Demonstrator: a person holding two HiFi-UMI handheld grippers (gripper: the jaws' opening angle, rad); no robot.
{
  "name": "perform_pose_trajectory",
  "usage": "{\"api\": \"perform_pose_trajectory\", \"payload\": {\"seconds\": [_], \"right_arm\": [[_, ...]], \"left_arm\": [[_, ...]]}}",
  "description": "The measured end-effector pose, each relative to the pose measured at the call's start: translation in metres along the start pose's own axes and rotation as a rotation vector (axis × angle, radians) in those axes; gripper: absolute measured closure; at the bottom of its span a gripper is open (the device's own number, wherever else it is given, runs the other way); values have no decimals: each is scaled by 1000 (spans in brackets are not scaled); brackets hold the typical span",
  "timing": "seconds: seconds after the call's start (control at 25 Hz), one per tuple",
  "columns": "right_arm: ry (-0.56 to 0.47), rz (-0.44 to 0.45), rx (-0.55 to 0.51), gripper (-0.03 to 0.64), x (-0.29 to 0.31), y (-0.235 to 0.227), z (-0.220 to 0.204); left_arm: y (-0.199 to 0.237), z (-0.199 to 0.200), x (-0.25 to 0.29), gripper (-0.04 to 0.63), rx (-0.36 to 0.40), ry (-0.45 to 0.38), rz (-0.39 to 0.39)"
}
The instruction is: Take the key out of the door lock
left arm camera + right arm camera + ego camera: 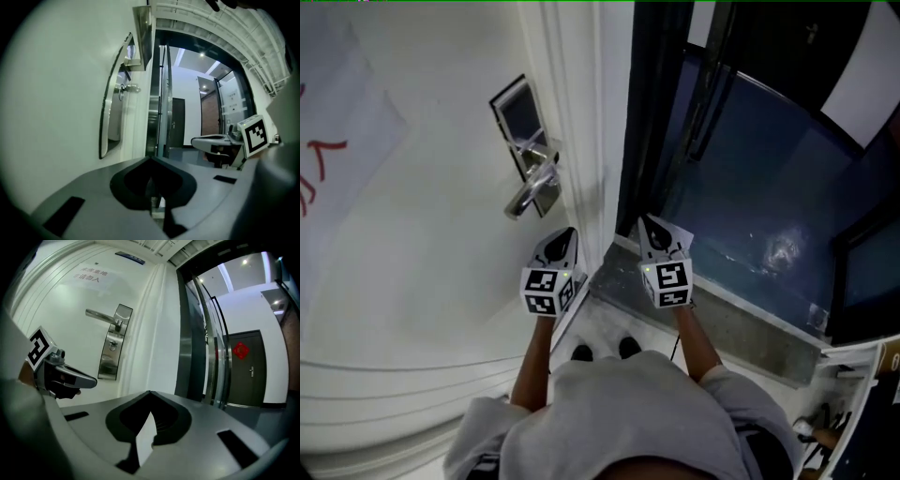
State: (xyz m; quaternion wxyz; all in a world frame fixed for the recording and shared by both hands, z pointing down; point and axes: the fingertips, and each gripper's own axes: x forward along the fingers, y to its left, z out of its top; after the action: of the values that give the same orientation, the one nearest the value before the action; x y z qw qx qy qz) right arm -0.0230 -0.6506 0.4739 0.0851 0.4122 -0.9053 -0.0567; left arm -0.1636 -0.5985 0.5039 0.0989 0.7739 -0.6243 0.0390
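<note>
Left tongs (565,234) and right tongs (647,225), both clenched and empty, hover by the white door (441,234), the key (125,87) in its lock plate (108,364) at eleven o'clock; arriving clenched, they might only knock it.

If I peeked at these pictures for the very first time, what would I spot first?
The shiny silver handle and its lock plate stand out on the big white door. Just below them in the head view, the left gripper and right gripper sit side by side. Both are shut and empty, and each carries a cube with black-and-white squares.
</note>
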Motion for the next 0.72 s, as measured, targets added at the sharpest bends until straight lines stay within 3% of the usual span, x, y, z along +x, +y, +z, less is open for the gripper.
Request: {"api": "perform_pose_trajectory", "payload": {"seconds": [0.4, 0.72], "right_arm": [[-101, 240, -22, 594, 29, 76, 40], [-148, 342, -55, 594, 33, 114, 63]], "left_arm": [[36, 10, -63, 577, -4, -36, 194], [54, 9, -96, 577, -14, -52, 287]]}}
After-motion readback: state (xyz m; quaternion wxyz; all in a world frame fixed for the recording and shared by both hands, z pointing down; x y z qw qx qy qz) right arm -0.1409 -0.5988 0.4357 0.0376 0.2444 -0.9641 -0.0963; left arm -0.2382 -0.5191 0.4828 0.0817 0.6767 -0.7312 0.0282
